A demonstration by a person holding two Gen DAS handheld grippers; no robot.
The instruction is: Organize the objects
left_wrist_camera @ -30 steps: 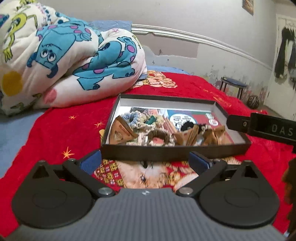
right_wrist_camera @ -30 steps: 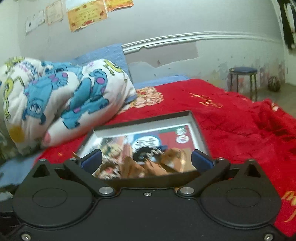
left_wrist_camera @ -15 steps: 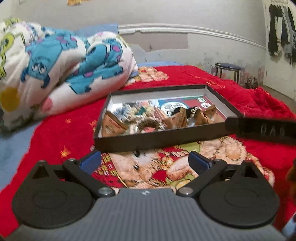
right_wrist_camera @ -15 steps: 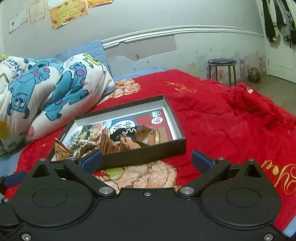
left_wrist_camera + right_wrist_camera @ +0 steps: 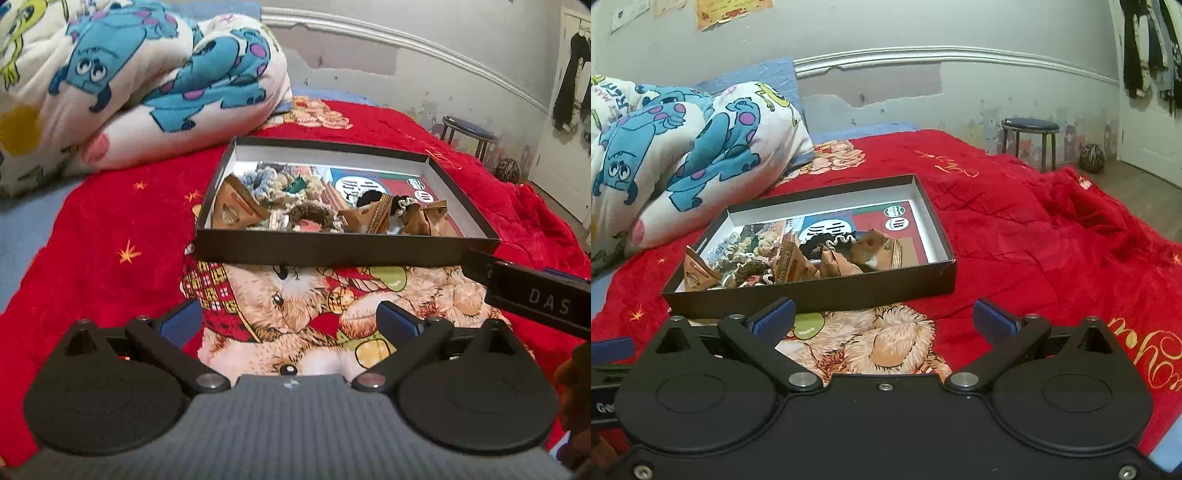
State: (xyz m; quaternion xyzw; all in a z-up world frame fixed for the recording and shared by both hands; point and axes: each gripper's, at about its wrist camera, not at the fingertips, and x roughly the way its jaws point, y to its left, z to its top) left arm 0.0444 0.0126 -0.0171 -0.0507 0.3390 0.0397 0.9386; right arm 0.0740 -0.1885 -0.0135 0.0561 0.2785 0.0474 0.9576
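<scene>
One black box of scrunchies and packets; two grippers, left gripper and right gripper, both spread, empty.

grey wall (paint peeling), white moulding, a round stool, wooden floor.

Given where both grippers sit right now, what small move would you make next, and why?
Probably ease the left gripper forward toward the black box. Both it and the right gripper are open and empty, short of the box's near wall, over the red blanket. The scrunchies and brown packets lie mixed inside, and the left gripper faces the box more squarely.
</scene>
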